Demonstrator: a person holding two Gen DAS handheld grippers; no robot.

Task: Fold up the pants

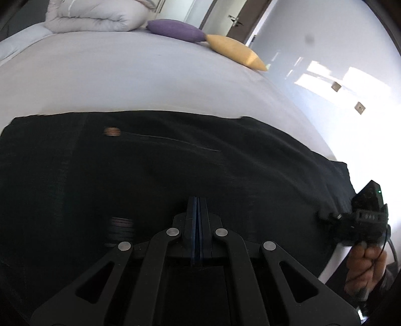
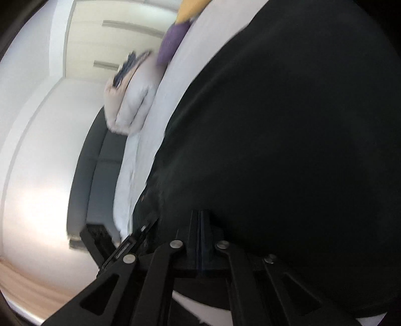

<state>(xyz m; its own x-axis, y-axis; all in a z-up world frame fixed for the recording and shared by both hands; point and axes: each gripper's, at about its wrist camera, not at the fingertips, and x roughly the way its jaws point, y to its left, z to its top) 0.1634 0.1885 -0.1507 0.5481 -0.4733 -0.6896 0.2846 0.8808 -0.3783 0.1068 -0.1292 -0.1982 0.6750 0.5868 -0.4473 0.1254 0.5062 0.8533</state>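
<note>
Black pants (image 1: 175, 163) lie spread across a white bed (image 1: 125, 75), with a brown patch (image 1: 112, 131) near their far edge. My left gripper (image 1: 198, 200) is shut, its blue-padded fingertips sunk in the dark cloth at the near side. At the pants' right end my right gripper (image 1: 322, 215) is shut on the cloth's edge, where creases run toward its tip; a hand (image 1: 363, 265) holds it. In the right wrist view that gripper (image 2: 200, 213) has its fingers together, and the pants (image 2: 288, 150) bulge close over it. The pinch itself is lost in the dark fabric.
A folded white duvet (image 1: 87, 17), a purple cushion (image 1: 175, 30) and a yellow cushion (image 1: 235, 51) sit along the bed's far side. A sunlit wall with sockets (image 1: 335, 86) is to the right. A dark bed frame (image 2: 100, 163) borders the mattress.
</note>
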